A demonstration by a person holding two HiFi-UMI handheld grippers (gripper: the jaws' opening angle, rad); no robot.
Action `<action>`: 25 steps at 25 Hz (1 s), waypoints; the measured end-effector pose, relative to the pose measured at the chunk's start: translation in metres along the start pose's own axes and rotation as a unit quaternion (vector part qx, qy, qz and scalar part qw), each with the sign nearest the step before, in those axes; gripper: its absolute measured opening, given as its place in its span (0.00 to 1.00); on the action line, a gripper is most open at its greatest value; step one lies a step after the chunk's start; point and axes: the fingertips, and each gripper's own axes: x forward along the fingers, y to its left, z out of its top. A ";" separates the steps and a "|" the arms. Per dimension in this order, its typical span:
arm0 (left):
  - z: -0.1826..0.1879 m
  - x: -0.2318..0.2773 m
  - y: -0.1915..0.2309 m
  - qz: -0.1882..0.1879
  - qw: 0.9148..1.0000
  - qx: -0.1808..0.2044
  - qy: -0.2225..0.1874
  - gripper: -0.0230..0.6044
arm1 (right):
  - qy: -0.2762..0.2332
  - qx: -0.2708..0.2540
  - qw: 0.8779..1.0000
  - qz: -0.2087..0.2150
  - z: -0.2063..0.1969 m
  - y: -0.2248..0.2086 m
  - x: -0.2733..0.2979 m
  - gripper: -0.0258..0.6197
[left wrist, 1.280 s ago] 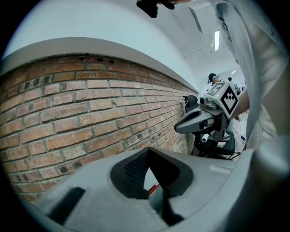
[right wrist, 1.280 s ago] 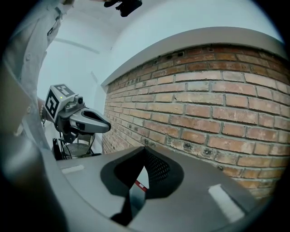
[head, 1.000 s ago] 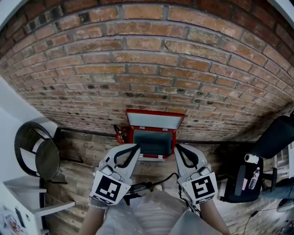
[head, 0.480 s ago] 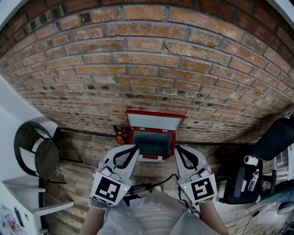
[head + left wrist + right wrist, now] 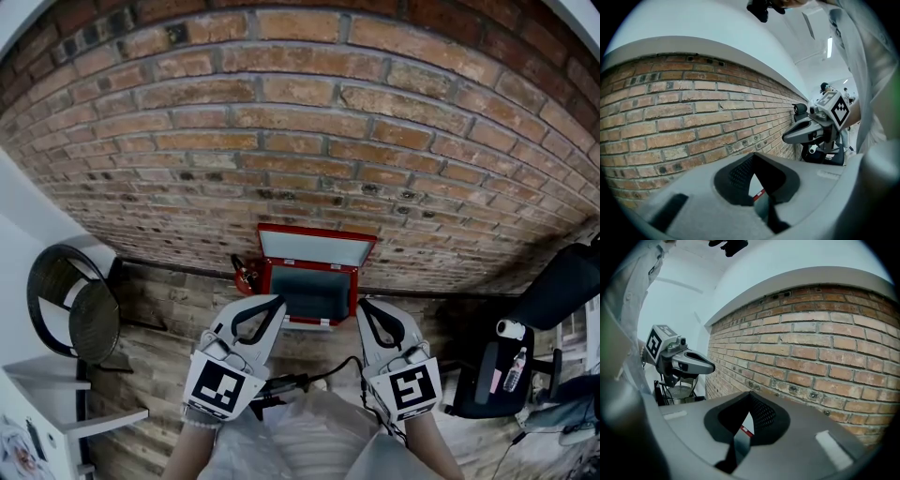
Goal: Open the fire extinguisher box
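Observation:
The red fire extinguisher box [image 5: 314, 292] stands on the floor against the brick wall [image 5: 300, 141]. Its lid [image 5: 317, 246] is raised and leans back on the wall, and the grey inside shows. A small red extinguisher [image 5: 246, 275] stands just left of the box. My left gripper [image 5: 278, 302] and right gripper [image 5: 361, 305] hang side by side in front of the box, apart from it, both shut and empty. In the left gripper view the jaws of the left gripper [image 5: 754, 157] meet at the tip. The right gripper [image 5: 749, 394] looks the same in its own view.
A black round wire chair [image 5: 70, 309] and a white shelf [image 5: 66, 394] stand at the left. At the right are a black office chair [image 5: 562, 281] and a bottle [image 5: 514, 367]. A black cable [image 5: 300, 380] runs between my arms over the wooden floor.

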 end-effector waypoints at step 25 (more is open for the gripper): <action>-0.001 -0.003 -0.001 -0.006 1.000 0.014 0.009 0.04 | 0.010 -0.019 1.000 0.002 -0.004 0.011 0.003 0.05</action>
